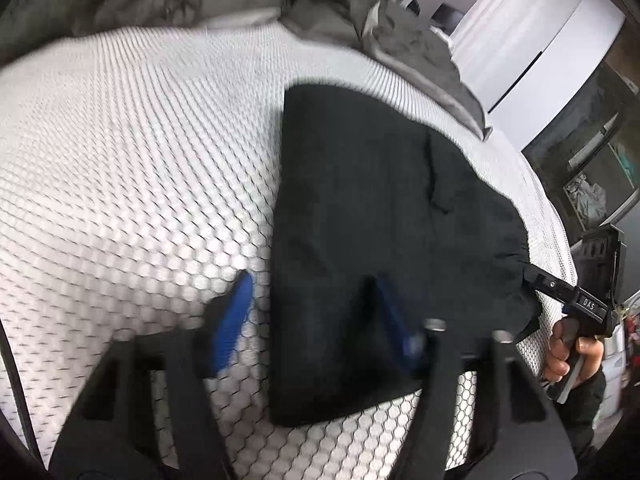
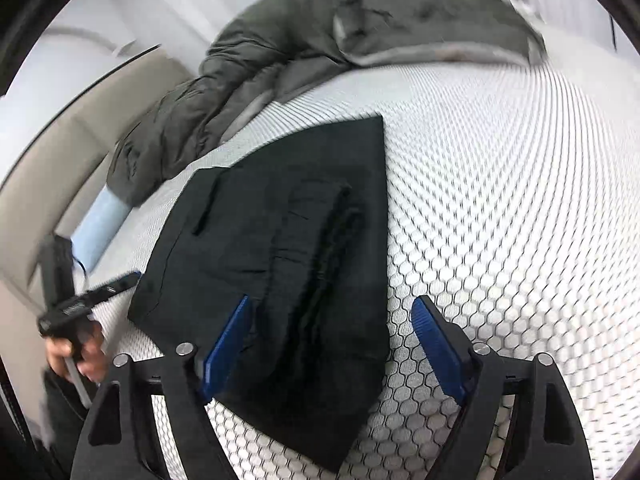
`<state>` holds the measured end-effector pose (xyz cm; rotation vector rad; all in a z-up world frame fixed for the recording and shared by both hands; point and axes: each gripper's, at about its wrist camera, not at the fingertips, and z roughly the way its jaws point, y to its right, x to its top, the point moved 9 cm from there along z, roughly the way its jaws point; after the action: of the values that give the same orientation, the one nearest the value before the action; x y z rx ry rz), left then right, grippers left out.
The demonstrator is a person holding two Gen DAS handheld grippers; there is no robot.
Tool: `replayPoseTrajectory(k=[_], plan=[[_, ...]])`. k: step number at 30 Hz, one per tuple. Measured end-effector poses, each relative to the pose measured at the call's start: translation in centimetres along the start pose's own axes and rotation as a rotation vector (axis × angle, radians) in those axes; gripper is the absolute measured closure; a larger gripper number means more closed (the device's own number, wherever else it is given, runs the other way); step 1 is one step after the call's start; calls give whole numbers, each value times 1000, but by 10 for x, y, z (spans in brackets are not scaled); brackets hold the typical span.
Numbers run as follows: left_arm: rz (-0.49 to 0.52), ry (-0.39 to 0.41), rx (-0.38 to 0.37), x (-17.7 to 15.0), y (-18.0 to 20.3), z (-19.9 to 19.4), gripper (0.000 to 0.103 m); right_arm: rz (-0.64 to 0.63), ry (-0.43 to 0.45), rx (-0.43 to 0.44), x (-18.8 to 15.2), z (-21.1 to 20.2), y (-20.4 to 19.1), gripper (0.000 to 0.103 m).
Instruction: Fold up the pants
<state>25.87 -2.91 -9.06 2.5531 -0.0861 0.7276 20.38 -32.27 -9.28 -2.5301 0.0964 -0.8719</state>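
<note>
Black pants [image 1: 380, 216] lie folded in a compact stack on a white honeycomb-patterned mattress [image 1: 140, 160]. My left gripper [image 1: 312, 292] is open, its blue-padded fingers [image 1: 236, 312] straddling the near left edge of the pants just above them. In the right wrist view the pants [image 2: 288, 264] show layered folds. My right gripper [image 2: 330, 312] is open over the pants' near right edge. Each gripper also shows in the other's view: the right one [image 1: 568, 300] at the pants' far side, the left one [image 2: 92, 296] likewise.
A rumpled grey-green duvet [image 2: 256, 64] is bunched along the far side of the mattress. A white wardrobe [image 1: 532, 40] and dark shelving [image 1: 580, 152] stand beyond the bed. A beige headboard or wall [image 2: 56, 160] lies left.
</note>
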Motion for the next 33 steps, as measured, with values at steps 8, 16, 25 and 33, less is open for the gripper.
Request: replayPoseTrajectory(k=[8, 16, 25, 33], plan=[[170, -84, 12, -24, 24, -12, 57, -34, 37, -70, 29, 20, 6, 51], [298, 165, 137, 8, 40, -47, 43, -264, 206, -165, 36, -19, -47, 46], [482, 7, 82, 6, 77, 20, 65, -497, -93, -166, 10, 95, -103, 53], [475, 22, 102, -1, 77, 15, 64, -460, -66, -203, 23, 52, -47, 73]])
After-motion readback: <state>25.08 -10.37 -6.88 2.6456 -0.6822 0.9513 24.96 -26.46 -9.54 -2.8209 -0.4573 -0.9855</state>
